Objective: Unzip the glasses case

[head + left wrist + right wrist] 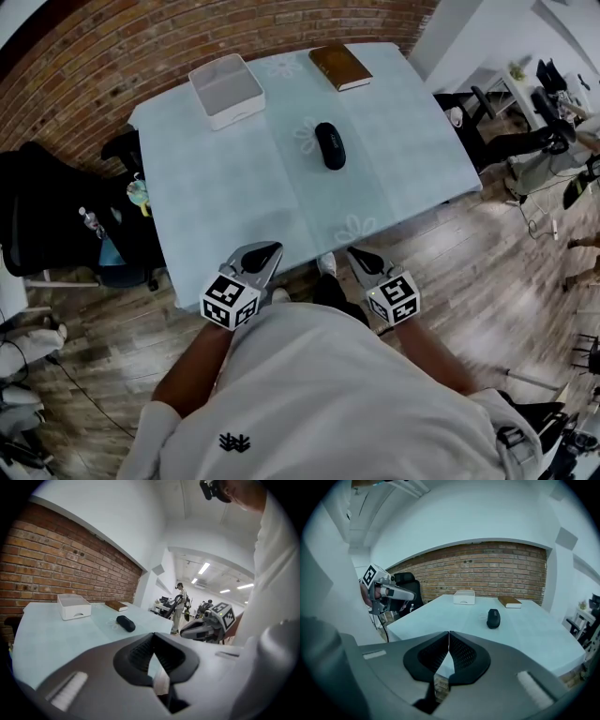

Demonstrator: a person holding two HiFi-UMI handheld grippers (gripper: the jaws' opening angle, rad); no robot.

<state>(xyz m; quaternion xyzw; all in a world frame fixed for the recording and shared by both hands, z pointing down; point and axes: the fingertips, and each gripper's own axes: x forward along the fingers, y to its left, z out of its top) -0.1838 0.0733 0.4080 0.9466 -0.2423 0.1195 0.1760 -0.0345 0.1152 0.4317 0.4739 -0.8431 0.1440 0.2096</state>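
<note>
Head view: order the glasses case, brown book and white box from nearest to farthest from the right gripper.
1. Glasses case, table centre, ahead of the right gripper.
2. Brown book, far edge.
3. White box, far left corner.
</note>
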